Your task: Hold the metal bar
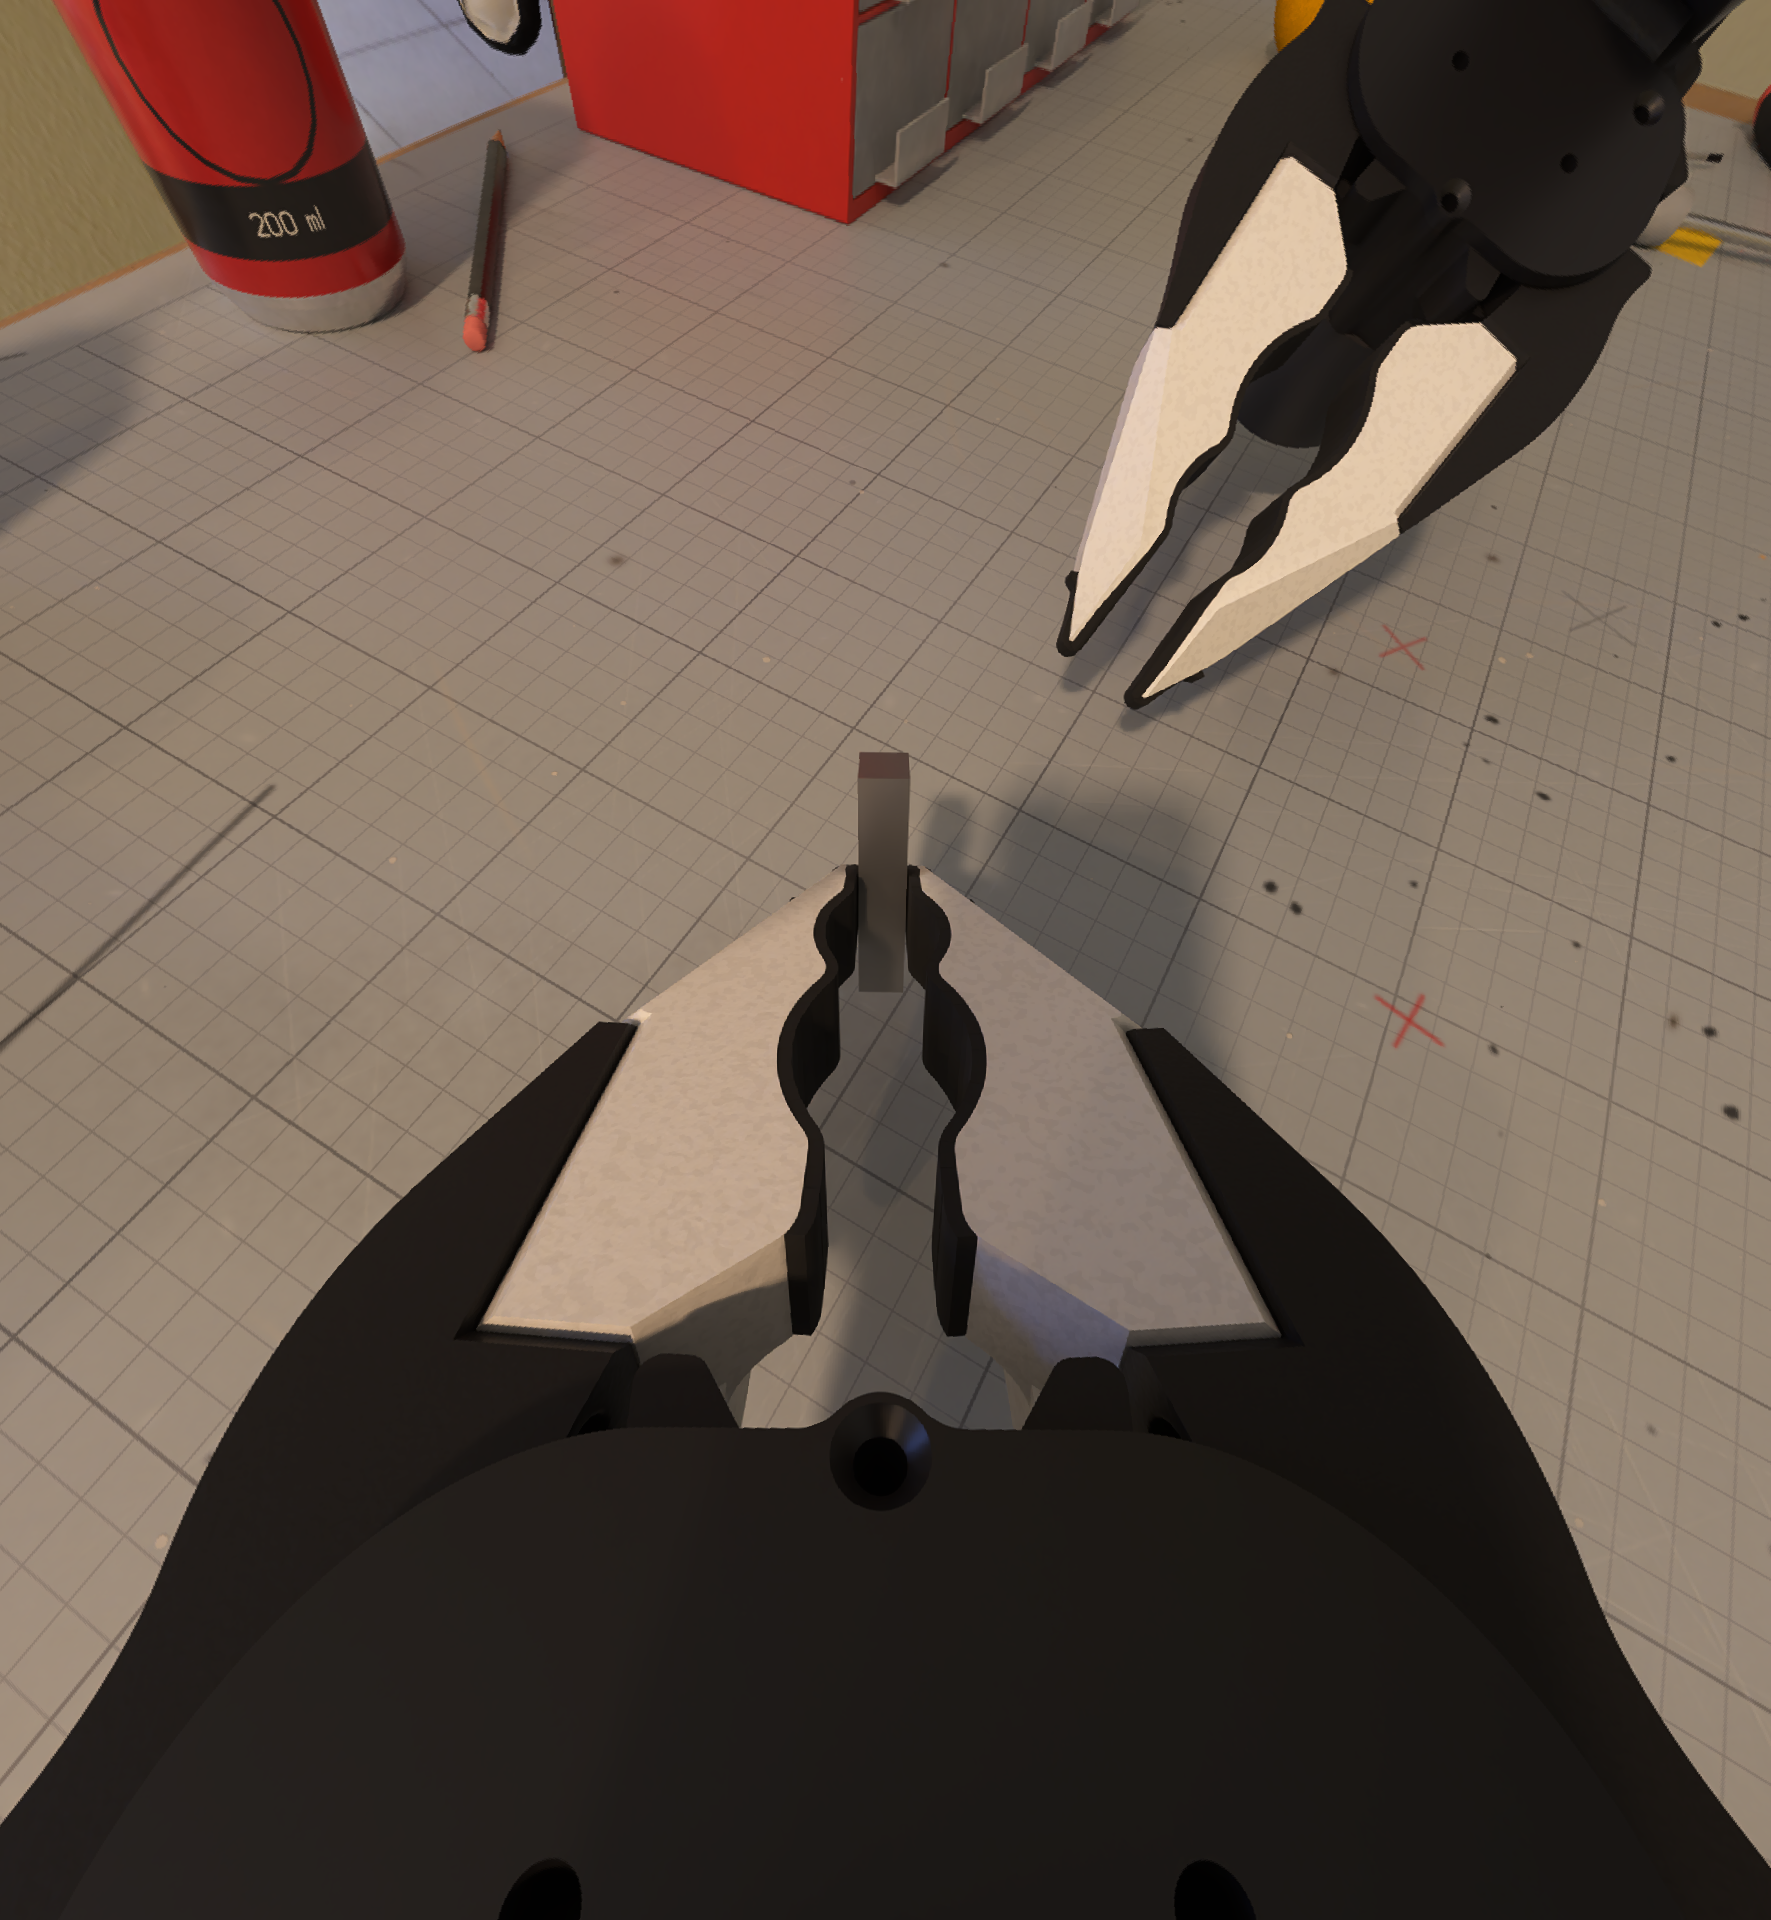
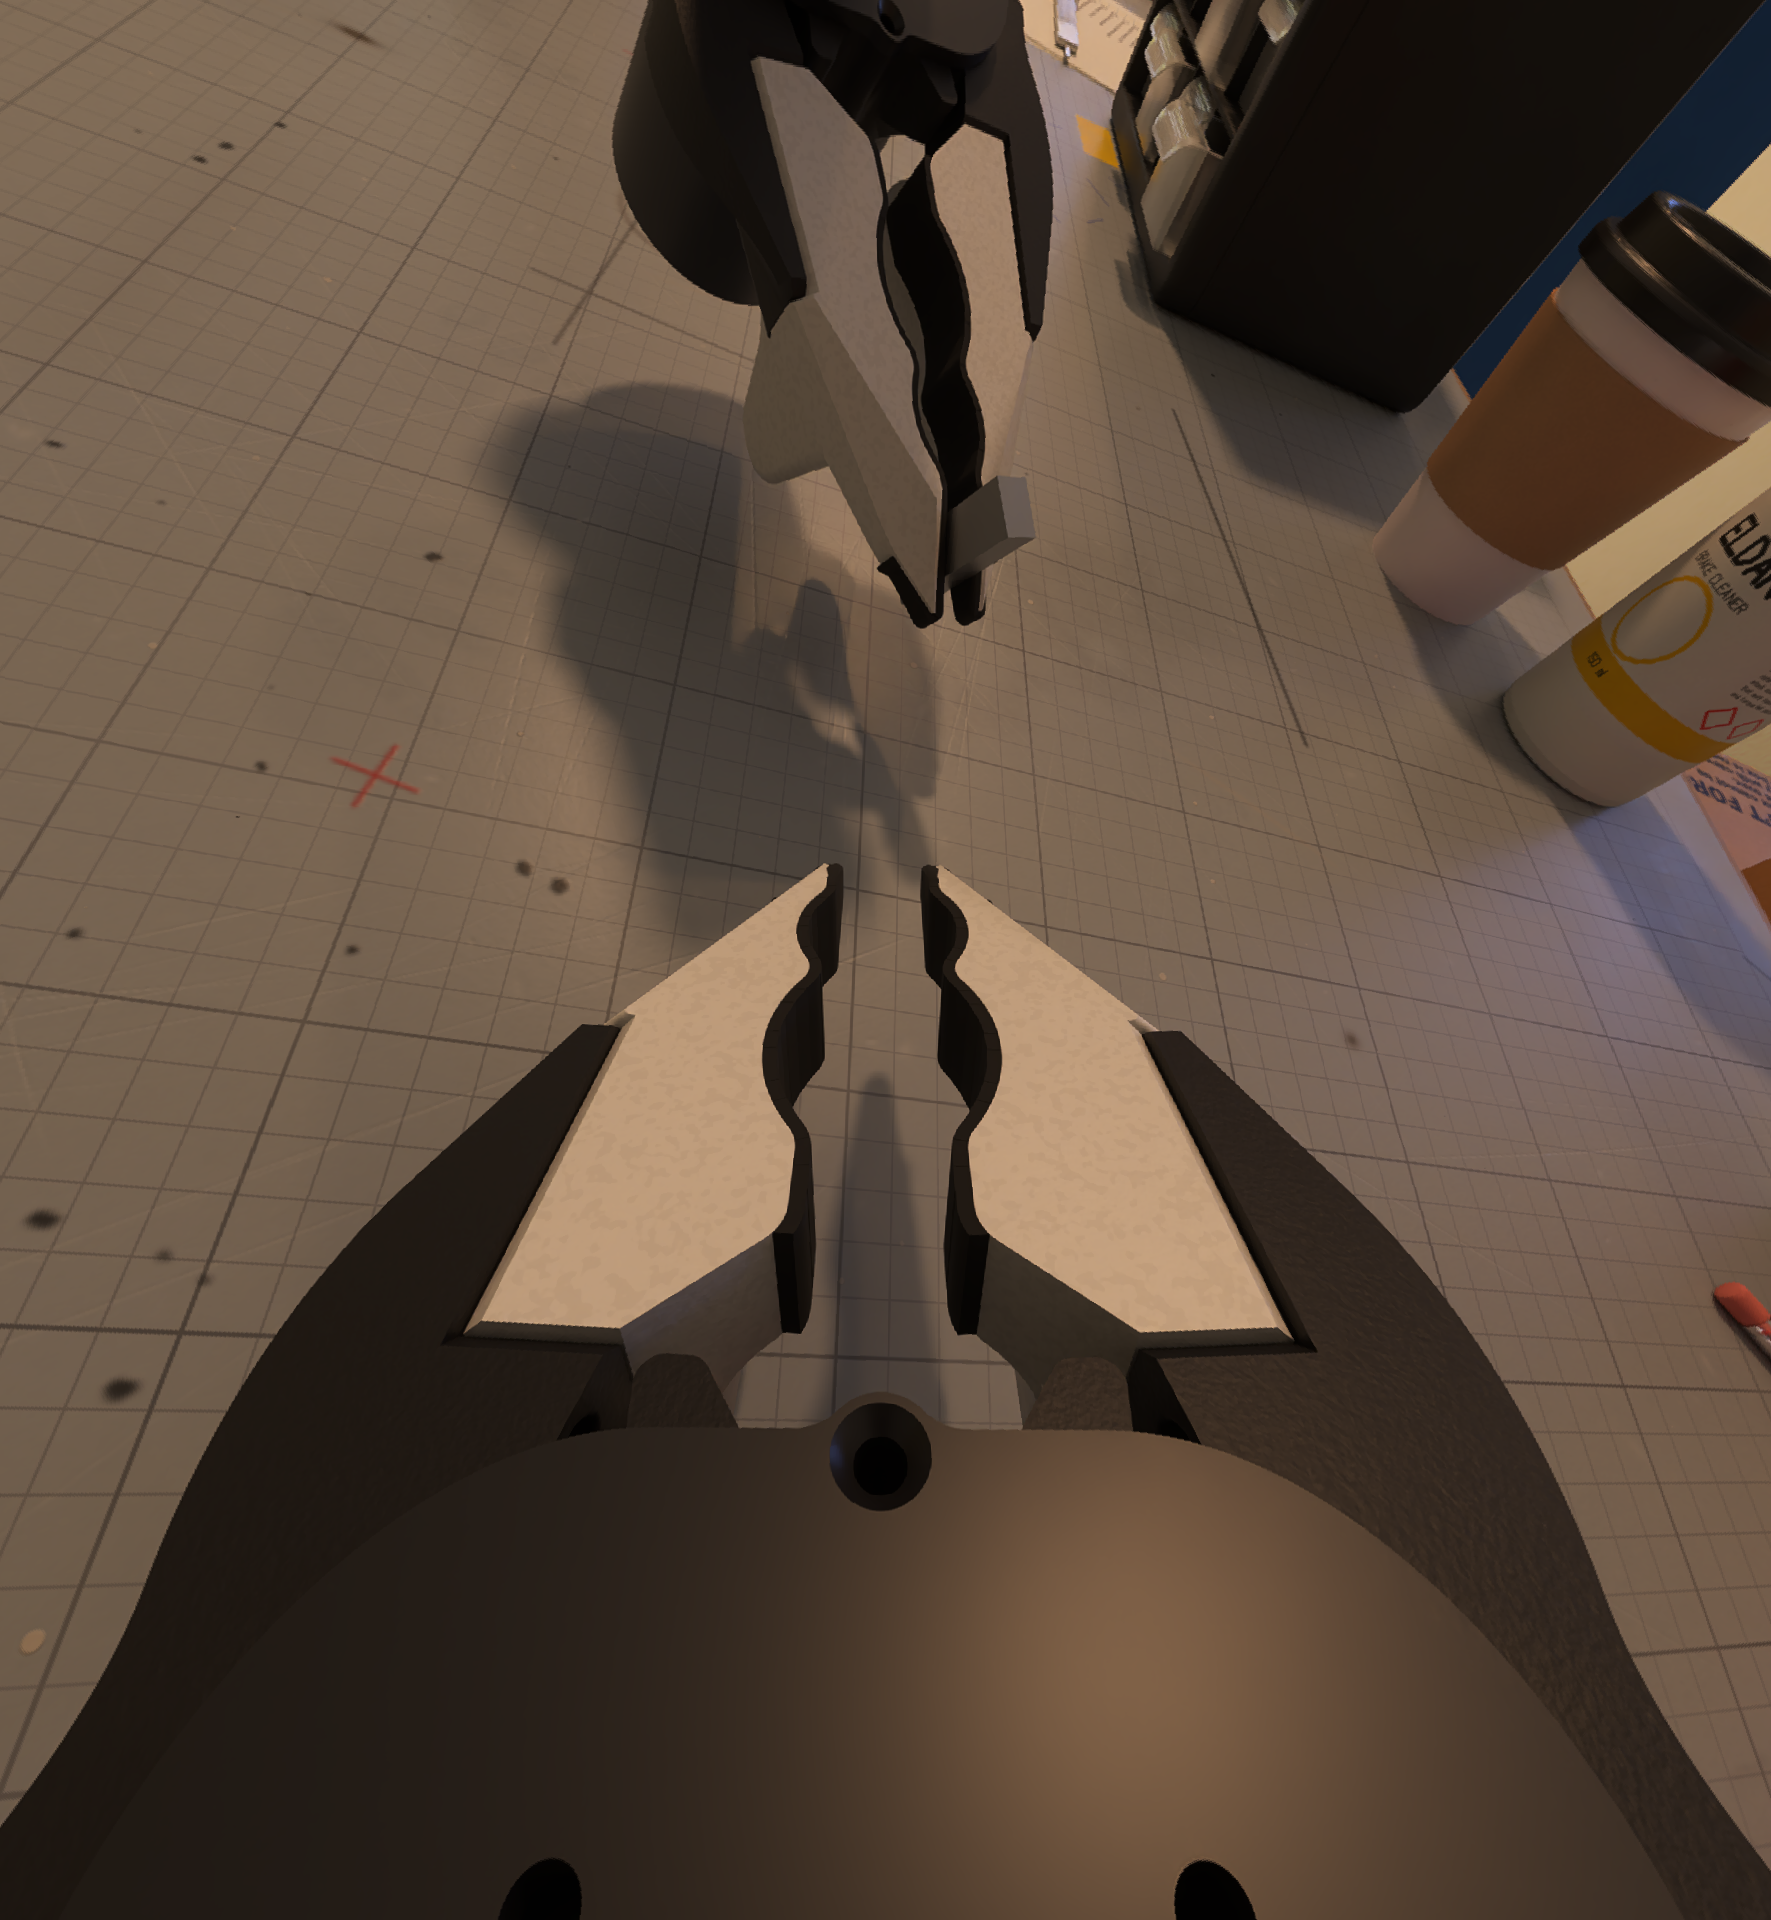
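Left gripper (image 1: 882,883) pinching a short grey metal bar (image 1: 882,873) above the gridded mat (image 1: 341,727), right gripper (image 2: 881,883) nearby — fingers slightly spread, holding nothing.

left claw (image 1: 882,883) hides the metal bar's (image 1: 882,821) lower part.
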Available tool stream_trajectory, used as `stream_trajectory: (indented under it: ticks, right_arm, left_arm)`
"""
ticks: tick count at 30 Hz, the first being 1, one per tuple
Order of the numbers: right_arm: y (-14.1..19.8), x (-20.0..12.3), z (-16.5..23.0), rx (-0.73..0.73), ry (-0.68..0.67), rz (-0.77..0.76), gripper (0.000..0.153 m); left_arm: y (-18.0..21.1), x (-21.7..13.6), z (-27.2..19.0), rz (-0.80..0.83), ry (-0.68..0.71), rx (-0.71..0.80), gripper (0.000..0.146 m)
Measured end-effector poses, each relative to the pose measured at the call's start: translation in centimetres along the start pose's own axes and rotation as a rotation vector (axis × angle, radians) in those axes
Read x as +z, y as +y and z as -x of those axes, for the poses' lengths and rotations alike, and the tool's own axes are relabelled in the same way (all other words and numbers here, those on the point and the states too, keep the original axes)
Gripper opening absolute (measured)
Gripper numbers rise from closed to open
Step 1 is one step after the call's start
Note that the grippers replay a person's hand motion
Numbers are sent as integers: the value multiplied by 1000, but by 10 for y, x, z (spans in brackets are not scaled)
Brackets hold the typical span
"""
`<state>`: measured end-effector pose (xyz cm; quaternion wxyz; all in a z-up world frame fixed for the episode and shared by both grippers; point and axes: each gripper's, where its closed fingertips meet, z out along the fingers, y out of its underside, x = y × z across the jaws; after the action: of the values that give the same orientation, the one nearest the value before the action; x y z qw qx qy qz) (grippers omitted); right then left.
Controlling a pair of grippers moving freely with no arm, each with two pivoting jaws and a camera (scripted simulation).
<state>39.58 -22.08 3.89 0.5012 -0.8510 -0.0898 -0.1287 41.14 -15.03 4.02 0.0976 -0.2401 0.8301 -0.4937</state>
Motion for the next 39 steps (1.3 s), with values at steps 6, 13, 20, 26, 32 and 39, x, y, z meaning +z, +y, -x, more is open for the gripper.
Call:
stream_trajectory:
  ticks: [6,13,20,26,32,39]
  right_arm:
    - [0,-1,-1,-6,5,0,10]
    - [0,-1,-1,-15,8,0,8]
    - [-1,-1,-1,-17,8,0,8]
    - [-1,-1,-1,-20,8,-1,8]
    - [-1,-1,-1,-19,8,-1,8]
    - [-1,-1,0,-17,5,-4,7]
  left_arm:
    - [0,0,0,0,7,-3,8]
    - [0,0,0,-4,5,-4,8]
    - [0,0,0,-4,8,-5,8]
    - [0,0,0,-4,8,-4,8]
    - [0,0,-1,0,7,3,8]
    - [-1,0,-2,-6,8,17,8]
